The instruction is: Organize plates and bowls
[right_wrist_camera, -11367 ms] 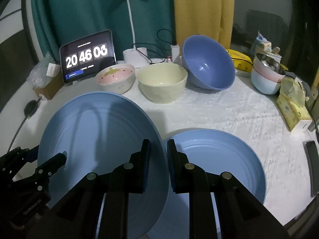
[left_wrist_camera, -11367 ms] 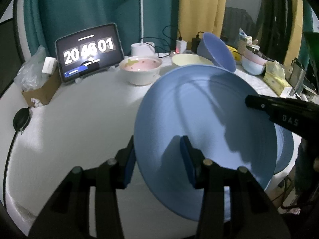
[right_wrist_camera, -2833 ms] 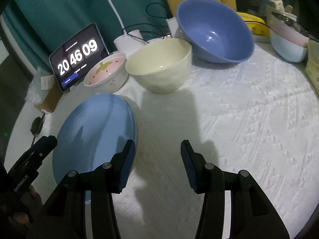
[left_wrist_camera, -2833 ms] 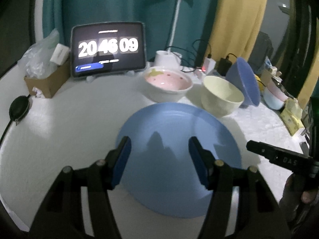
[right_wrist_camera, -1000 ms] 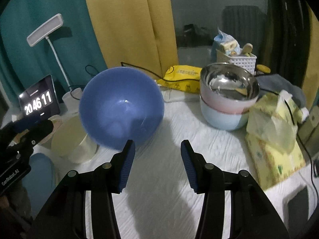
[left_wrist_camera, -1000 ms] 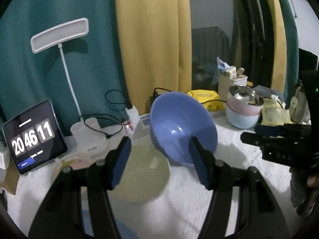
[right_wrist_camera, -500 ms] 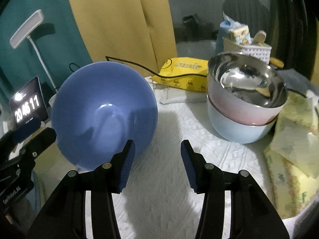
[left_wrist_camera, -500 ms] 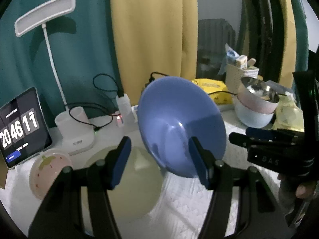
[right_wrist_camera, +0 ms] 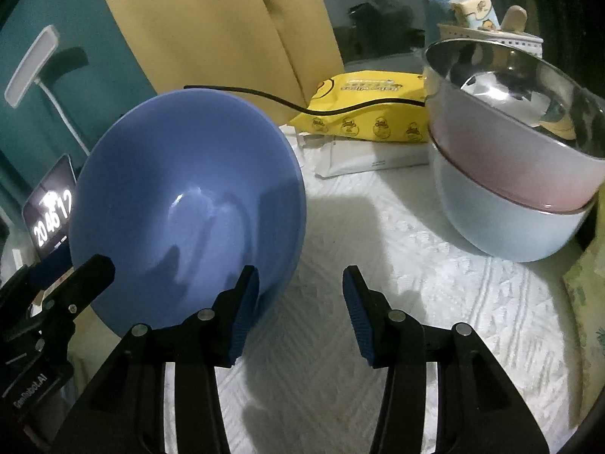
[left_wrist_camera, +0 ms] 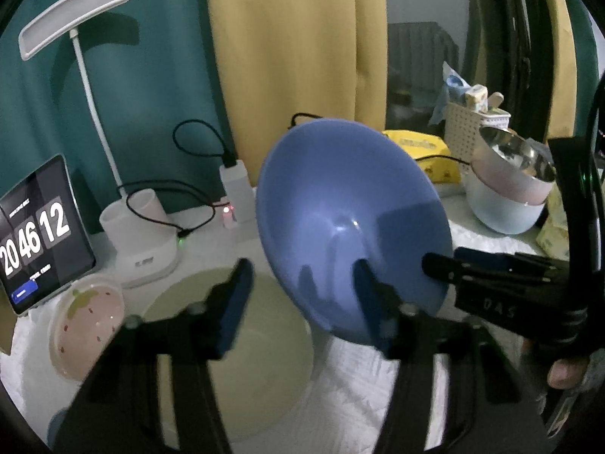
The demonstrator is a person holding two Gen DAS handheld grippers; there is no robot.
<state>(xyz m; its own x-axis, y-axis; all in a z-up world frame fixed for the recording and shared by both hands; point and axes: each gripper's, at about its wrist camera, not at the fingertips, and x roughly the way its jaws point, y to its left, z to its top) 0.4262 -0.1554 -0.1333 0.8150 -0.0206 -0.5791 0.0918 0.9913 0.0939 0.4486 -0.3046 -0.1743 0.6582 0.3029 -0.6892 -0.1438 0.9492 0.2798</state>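
At far left of the left wrist view a tablet clock (left_wrist_camera: 36,234) is propped behind a pink strawberry-patterned bowl (left_wrist_camera: 89,323), with a white desk lamp (left_wrist_camera: 140,234) standing just beside them. Next, a cream bowl (left_wrist_camera: 234,348) is seen on the white textured tabletop (right_wrist_camera: 397,265). The left gripper (left_wrist_camera: 302,295) is held with its fingers (left_wrist_camera: 236,302) spread wide apart and empty, one over the cream bowl and the other in front of the large blue bowl (left_wrist_camera: 351,227). This blue bowl is tilted steeply on its side, its opening turned toward the cameras, with its lower edge near the cream bowl. In the right wrist view the right gripper (right_wrist_camera: 300,316) is likewise shown open, its left finger (right_wrist_camera: 244,316) close to the blue bowl's lower rim; contact cannot be determined. Further right lie a yellow packet (right_wrist_camera: 370,115) and a stack of three nested bowls (right_wrist_camera: 518,174), steel over pink over pale blue.
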